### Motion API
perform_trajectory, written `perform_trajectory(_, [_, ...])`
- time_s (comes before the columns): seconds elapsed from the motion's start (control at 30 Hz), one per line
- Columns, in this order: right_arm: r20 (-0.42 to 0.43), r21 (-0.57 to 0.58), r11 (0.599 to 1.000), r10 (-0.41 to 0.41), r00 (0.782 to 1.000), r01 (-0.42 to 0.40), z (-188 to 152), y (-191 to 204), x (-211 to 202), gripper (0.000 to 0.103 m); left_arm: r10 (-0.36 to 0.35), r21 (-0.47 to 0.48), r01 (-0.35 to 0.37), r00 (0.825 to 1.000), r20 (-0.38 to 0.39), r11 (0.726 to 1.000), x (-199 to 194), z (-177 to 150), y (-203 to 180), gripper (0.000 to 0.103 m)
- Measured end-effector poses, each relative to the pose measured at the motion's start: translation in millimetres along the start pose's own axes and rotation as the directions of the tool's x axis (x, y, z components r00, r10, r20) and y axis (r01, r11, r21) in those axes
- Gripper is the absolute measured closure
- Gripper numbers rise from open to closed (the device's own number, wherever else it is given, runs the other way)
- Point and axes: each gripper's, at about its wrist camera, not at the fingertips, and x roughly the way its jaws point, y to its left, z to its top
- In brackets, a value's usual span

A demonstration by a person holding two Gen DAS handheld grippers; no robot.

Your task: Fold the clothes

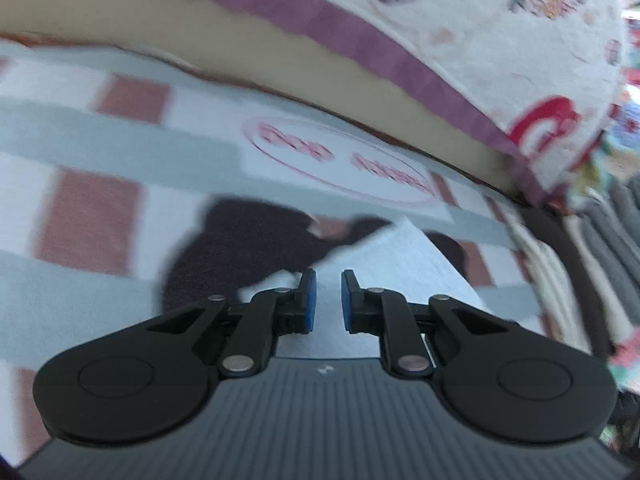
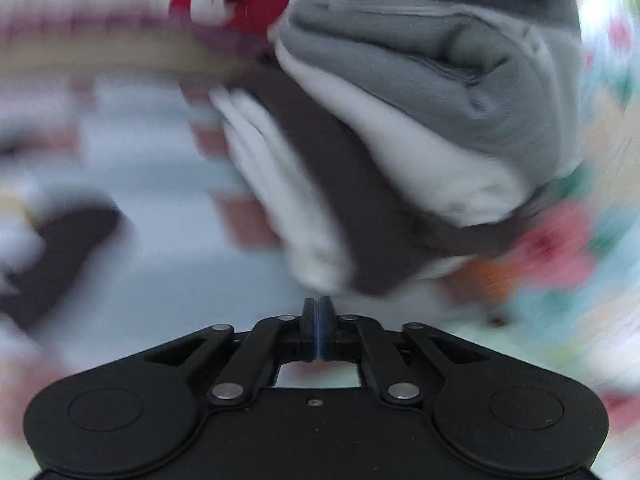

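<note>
White cloth [image 1: 400, 264] beneath left gripper [image 1: 328, 294], fingers apart | right gripper [image 2: 319, 314] fingers clenched, empty

My right wrist view is smeared with motion blur: the checked bedsheet [image 2: 152, 152] is only soft patches, and the pile of folded clothes [image 2: 420, 92] blurs at its near end. The oval print's lettering [image 1: 344, 160] is unreadable.

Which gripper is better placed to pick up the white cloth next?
Left. The left gripper hangs over the white cloth, jaws slightly apart. The right gripper, jaws together, faces the folded stack.
</note>
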Motion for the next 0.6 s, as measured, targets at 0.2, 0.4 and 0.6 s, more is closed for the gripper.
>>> perform_trajectory(0.2, [0.038, 0.24, 0.921, 0.308, 0.951, -0.308, -4, -5, -22, 0.045, 0.045, -0.01, -0.045, 0.999, -0.01, 0.999, -36, 23, 20, 0.065])
perform_trajectory(0.4, [0.083, 0.435, 0.536, 0.776, 0.625, -0.724, 19, 47, -41, 0.043, -0.167, -0.269, 0.112, 0.968, -0.188, 0.957, -11, -4, 50, 0.062])
perform_trajectory(0.6, [0.03, 0.35, 0.56, 0.794, 0.607, -0.751, 29, 98, -35, 0.044, -0.178, -0.265, 0.119, 0.961, -0.21, 0.957, -1, -22, 37, 0.052])
